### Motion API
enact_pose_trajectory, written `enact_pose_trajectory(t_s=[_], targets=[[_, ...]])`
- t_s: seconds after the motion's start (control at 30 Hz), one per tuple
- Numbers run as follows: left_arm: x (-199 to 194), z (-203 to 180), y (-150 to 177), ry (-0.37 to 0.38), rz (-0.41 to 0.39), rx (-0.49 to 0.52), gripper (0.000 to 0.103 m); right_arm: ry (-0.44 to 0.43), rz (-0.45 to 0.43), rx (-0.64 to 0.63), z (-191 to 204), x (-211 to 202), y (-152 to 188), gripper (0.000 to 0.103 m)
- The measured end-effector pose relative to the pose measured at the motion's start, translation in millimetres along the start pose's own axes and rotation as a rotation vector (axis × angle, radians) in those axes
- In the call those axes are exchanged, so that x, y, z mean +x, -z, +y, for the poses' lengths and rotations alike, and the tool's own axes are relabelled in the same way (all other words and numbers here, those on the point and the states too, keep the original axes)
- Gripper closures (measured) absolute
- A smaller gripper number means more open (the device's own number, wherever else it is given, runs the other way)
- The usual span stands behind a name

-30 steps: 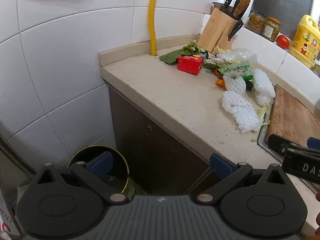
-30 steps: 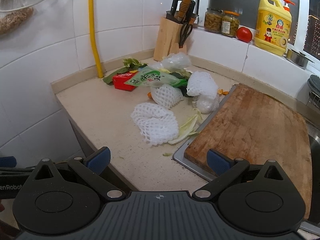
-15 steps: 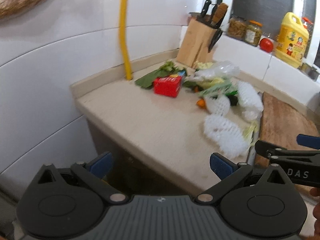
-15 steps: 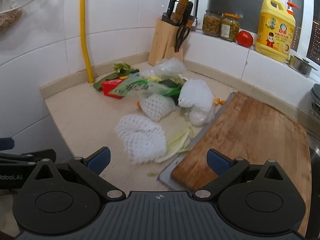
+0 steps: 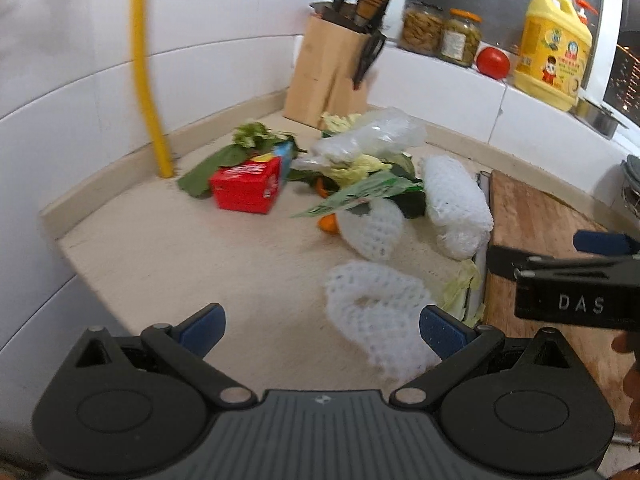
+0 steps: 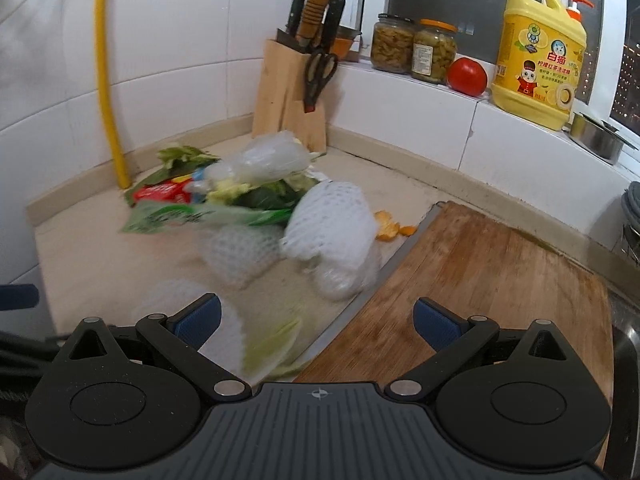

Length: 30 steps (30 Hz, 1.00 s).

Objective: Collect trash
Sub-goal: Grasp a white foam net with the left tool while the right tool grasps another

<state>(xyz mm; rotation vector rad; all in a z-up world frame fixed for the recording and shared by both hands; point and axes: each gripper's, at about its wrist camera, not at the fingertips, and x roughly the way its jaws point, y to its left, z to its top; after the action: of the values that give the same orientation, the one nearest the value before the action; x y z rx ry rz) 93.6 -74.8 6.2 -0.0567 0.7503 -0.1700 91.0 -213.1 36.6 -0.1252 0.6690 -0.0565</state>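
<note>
White-tiled kitchen corner, beige worktop (image 5: 168, 248) with trash heaped near the knife block (image 5: 328, 80). Left tool (image 5: 322, 330) spread wide, empty, just over the nearest white foam net (image 5: 376, 312), which lies flat, long axis running toward the camera. Second net (image 5: 456, 212) lies lengthwise along the cutting board (image 5: 552, 232) edge. Red carton (image 5: 248, 188) sits by the leaves. Right tool (image 6: 316, 326) wide, empty, over the board edge.

We see bare counter (image 5: 168, 264) at nine to eleven o'clock of the left gripper (image 5: 322, 326). At twelve, a foam net (image 5: 376, 308) blocks us; beyond it the trash pile (image 5: 360, 176). The cutting board (image 6: 500, 280) lies bare at one o'clock of the right gripper (image 6: 318, 318).
</note>
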Motion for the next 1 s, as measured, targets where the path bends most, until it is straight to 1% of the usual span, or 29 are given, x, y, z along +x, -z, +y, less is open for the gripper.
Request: enact_pose_trajectory(t_s=[0.1, 0.23, 0.3, 0.47, 0.5, 0.53, 0.6, 0.63, 0.67, 0.7, 0.77, 0.83, 0.87, 0.9, 0.93, 1.0], targets=[[18.1, -4.8, -6.2, -0.002, 0.035, -0.006, 0.003, 0.000, 0.002, -0.017, -8.8, 15.8, -8.7, 0.000], [38.1, -7.7, -10.1, -0.004, 0.092, -0.026, 0.010, 0.004, 0.000, -0.028, -20.1, 37.5, -22.7, 0.000], [45.2, -9.6, -11.7, -0.008, 0.105, -0.030, 0.011, -0.006, -0.005, -0.033, -24.8, 47.8, -29.5, 0.000], [59.9, -14.6, -14.8, -0.027, 0.132, -0.035, 0.019, -0.020, 0.001, -0.069, -31.3, 76.8, -43.1, 0.000], [62.7, -14.6, -14.8, -0.030, 0.140, -0.044, 0.023, -0.027, 0.008, -0.072, -32.0, 82.9, -45.5, 0.000], [65.7, -14.7, -14.7, -0.032, 0.149, -0.050, 0.030, -0.035, 0.016, -0.073, -32.9, 88.5, -47.1, 0.000], [72.9, -15.1, -15.2, -0.015, 0.174, -0.060, 0.038, -0.056, 0.029, -0.076, -33.4, 97.9, -49.5, 0.001], [76.6, -14.9, -15.0, 0.000, 0.187, -0.069, 0.044, -0.066, 0.037, -0.079, -33.0, 101.4, -49.5, 0.003], [80.1, -14.5, -14.9, 0.011, 0.199, -0.078, 0.046, -0.082, 0.048, -0.080, -33.1, 105.2, -49.8, 0.008], [81.9, -14.6, -14.9, 0.013, 0.199, -0.084, 0.046, -0.105, 0.065, -0.075, -33.6, 109.1, -49.9, 0.018], [84.3, -16.9, -16.7, 0.006, 0.206, -0.072, 0.048, -0.146, 0.113, -0.052, -35.4, 117.2, -50.1, 0.033], [84.2, -18.9, -16.9, 0.016, 0.213, -0.069, 0.057, -0.177, 0.153, -0.022, -39.5, 123.3, -47.8, 0.037], [83.7, -19.6, -17.2, 0.027, 0.216, -0.073, 0.060, -0.183, 0.158, -0.011, -41.7, 124.0, -46.2, 0.042], [83.6, -19.8, -17.5, 0.040, 0.220, -0.076, 0.066, -0.186, 0.158, -0.005, -43.1, 123.3, -44.4, 0.046], [83.1, -19.7, -18.3, 0.051, 0.222, -0.076, 0.071, -0.190, 0.157, 0.004, -44.4, 121.5, -43.9, 0.048], [84.0, -17.8, -20.5, 0.067, 0.228, -0.080, 0.077, -0.210, 0.155, 0.024, -46.1, 114.5, -44.2, 0.055]])
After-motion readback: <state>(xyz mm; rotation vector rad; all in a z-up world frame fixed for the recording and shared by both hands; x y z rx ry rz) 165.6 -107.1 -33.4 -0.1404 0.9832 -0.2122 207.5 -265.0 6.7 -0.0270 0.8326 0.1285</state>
